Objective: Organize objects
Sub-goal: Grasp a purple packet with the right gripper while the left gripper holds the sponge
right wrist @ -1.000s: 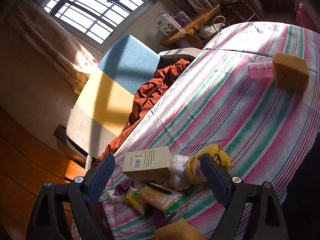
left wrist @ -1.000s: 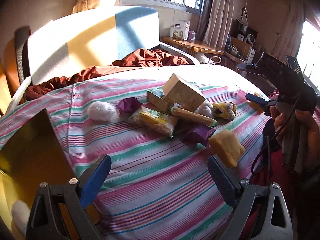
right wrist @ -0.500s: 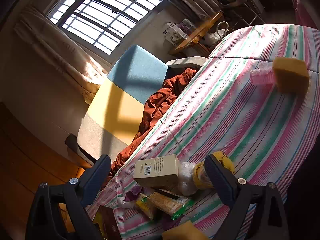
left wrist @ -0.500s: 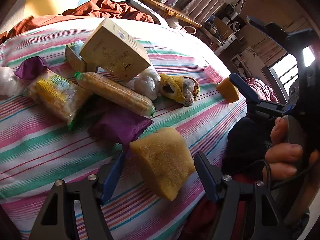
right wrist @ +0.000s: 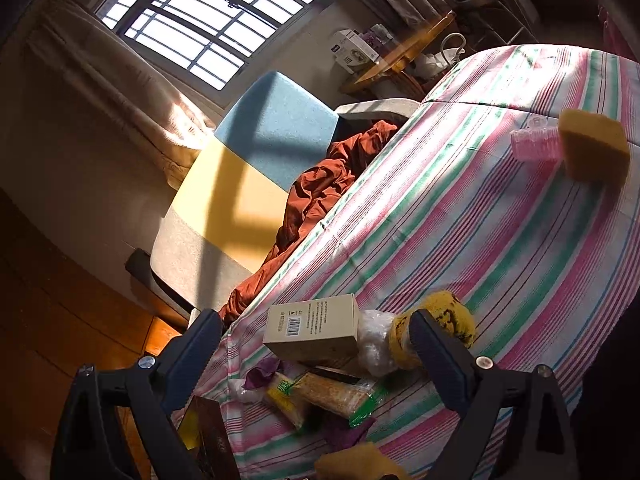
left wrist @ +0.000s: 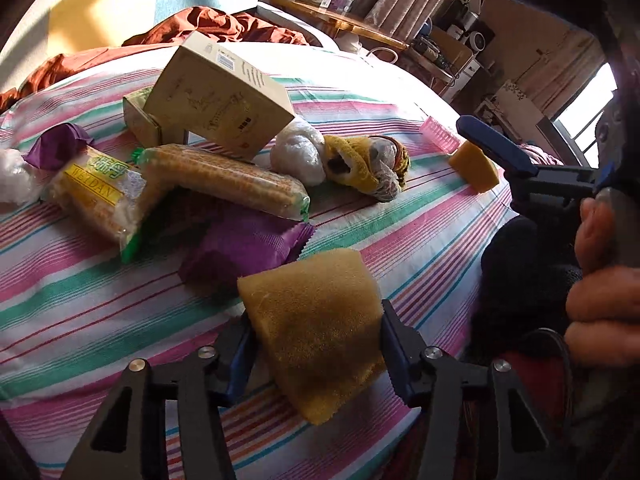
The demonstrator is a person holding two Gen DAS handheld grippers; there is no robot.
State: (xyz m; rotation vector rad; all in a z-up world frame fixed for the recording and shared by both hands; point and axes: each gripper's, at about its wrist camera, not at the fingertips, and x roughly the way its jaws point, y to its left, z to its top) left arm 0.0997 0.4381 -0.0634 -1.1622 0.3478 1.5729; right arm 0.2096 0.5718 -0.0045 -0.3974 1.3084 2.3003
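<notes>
My left gripper (left wrist: 314,340) is shut on a yellow sponge (left wrist: 316,328), both blue pads pressing its sides, low over the striped tablecloth (left wrist: 80,304). Behind it lie a purple wrapper (left wrist: 244,248), two yellow snack packs (left wrist: 224,178), a beige box (left wrist: 220,92), a white plastic bundle (left wrist: 298,154) and a yellow knit item (left wrist: 368,168). A second yellow sponge (left wrist: 474,166) and a pink ridged piece (left wrist: 438,134) sit at the far right. My right gripper (right wrist: 316,354) is open and empty, held above the pile; the box (right wrist: 316,326) shows between its fingers.
A blue, yellow and grey cushion (right wrist: 248,184) and a rust-red cloth (right wrist: 320,196) lie beyond the table's far edge. A wooden side table (left wrist: 340,20) with small boxes stands behind. A dark box edge (right wrist: 204,436) shows at the lower left of the right wrist view.
My left gripper moved forward and right onto the yellow sponge and shut on it. My right gripper stayed open and shifted only slightly.
</notes>
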